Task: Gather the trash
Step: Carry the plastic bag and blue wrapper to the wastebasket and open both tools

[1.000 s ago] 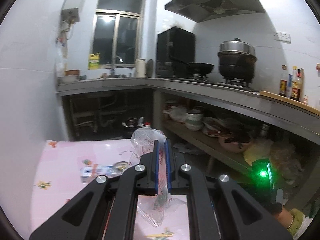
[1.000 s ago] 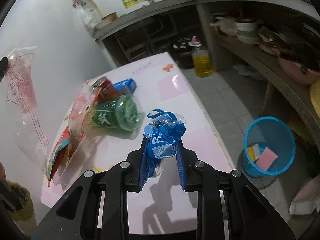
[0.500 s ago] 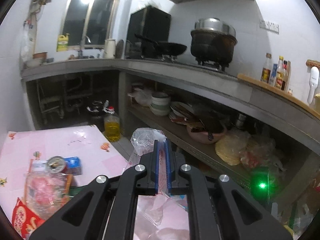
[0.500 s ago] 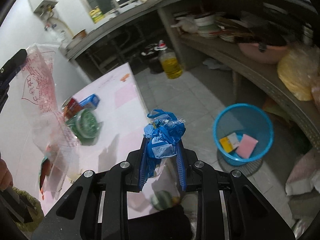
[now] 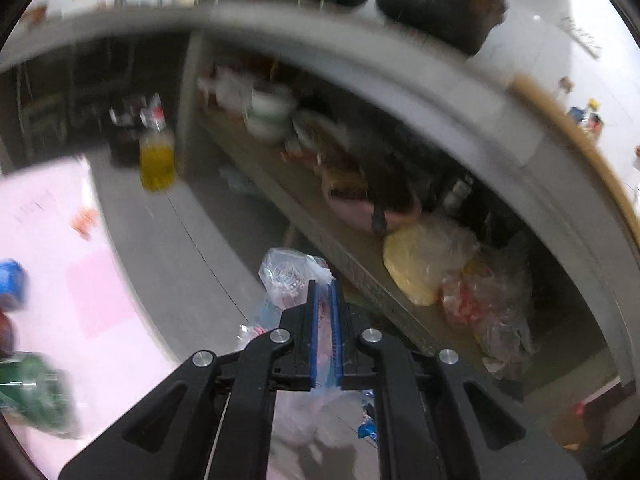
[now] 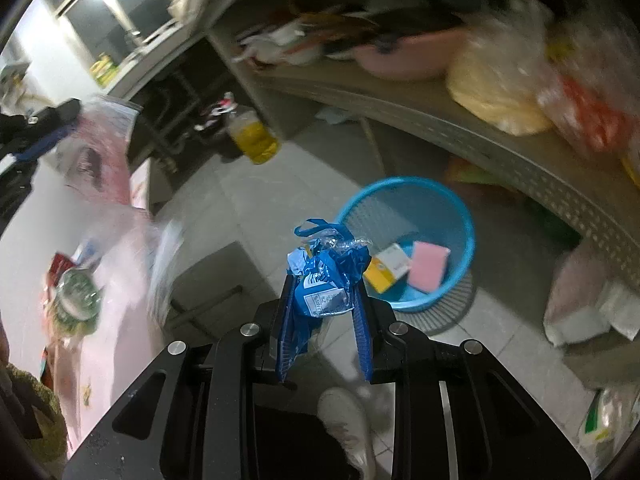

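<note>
My left gripper (image 5: pixel 325 292) is shut on a clear plastic bag with red print (image 5: pixel 286 274); the bag bunches above the blue pads and hangs below them over the grey floor. In the right wrist view that same bag (image 6: pixel 102 160) hangs at the left from the left gripper (image 6: pixel 38 136). My right gripper (image 6: pixel 325 292) is shut on a crumpled blue wrapper (image 6: pixel 326 276). Just beyond the wrapper, on the floor, stands a blue mesh trash basket (image 6: pixel 452 212) holding a pink sponge (image 6: pixel 428 266) and a yellow-white box (image 6: pixel 388 268).
The pink table (image 5: pixel 48 248) at left carries a green bottle (image 5: pixel 36 396) and other litter. A yellow oil bottle (image 5: pixel 157 158) stands on the floor. A low shelf (image 6: pixel 500 148) holds bowls and bags. A person's white shoe (image 6: pixel 346 420) is below my right gripper.
Both grippers swung away from the table toward the floor and shelf, tipping downward. The blue basket came closer to the right gripper. Both grips are unchanged.
</note>
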Demonstrator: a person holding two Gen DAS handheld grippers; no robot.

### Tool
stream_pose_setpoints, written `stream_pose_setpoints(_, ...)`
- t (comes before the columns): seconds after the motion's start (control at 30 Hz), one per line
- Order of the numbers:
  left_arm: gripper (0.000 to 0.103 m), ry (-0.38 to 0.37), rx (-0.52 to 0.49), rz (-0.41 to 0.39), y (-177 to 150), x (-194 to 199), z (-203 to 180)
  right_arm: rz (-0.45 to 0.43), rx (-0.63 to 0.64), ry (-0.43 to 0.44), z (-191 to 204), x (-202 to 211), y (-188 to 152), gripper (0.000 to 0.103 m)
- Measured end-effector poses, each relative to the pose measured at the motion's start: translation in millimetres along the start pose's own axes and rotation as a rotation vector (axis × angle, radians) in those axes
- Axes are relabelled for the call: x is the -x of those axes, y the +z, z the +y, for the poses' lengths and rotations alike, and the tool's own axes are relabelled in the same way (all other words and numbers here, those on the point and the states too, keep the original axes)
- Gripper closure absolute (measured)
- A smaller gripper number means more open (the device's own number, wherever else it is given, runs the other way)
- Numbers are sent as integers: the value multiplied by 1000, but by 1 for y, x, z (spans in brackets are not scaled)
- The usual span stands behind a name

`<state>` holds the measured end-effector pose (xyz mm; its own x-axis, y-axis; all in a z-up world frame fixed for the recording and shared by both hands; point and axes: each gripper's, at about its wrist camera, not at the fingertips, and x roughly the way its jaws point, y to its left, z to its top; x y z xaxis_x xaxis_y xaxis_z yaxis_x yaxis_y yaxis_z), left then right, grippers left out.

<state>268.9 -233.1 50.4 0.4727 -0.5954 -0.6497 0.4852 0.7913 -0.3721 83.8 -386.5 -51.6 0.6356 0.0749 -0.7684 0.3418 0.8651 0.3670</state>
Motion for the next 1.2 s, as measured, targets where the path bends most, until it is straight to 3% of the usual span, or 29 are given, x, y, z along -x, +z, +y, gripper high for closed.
stream_pose_setpoints(0.2,98,14,39,210,-2,-102,-7,28,-70,-37,-28,-22,5,78)
stream_pose_setpoints(0.33,98,26,56,300,-8,-149,-8,52,-98,-56,-44,-39,8,78)
stream_pose_setpoints(0.53,97,18,54,346,1,-198,-13,64,-132,-75,-62,-67,27,76)
stream_pose_setpoints(0.57,95,13,58,345,3,-204,-13,58,-132,-77,-64,-71,31,74)
stream_pose_setpoints(0.6,85,9,57,342,6,-212,-15,43,-131,-86,-66,-77,36,70)
stream_pose_setpoints(0.7,59,4,53,328,11,-221,-18,31,-106,-104,-69,-99,45,50)
stream_pose_setpoints(0.8,52,-23,54,318,11,-223,-19,33,-84,-139,-77,-121,44,46)
stream_pose_setpoints(1.0,49,-57,42,277,13,-203,-14,21,-135,-154,-95,-118,33,43)
stream_pose_setpoints(1.2,48,-73,34,195,26,-156,-2,-19,-125,-161,-97,-97,28,42)
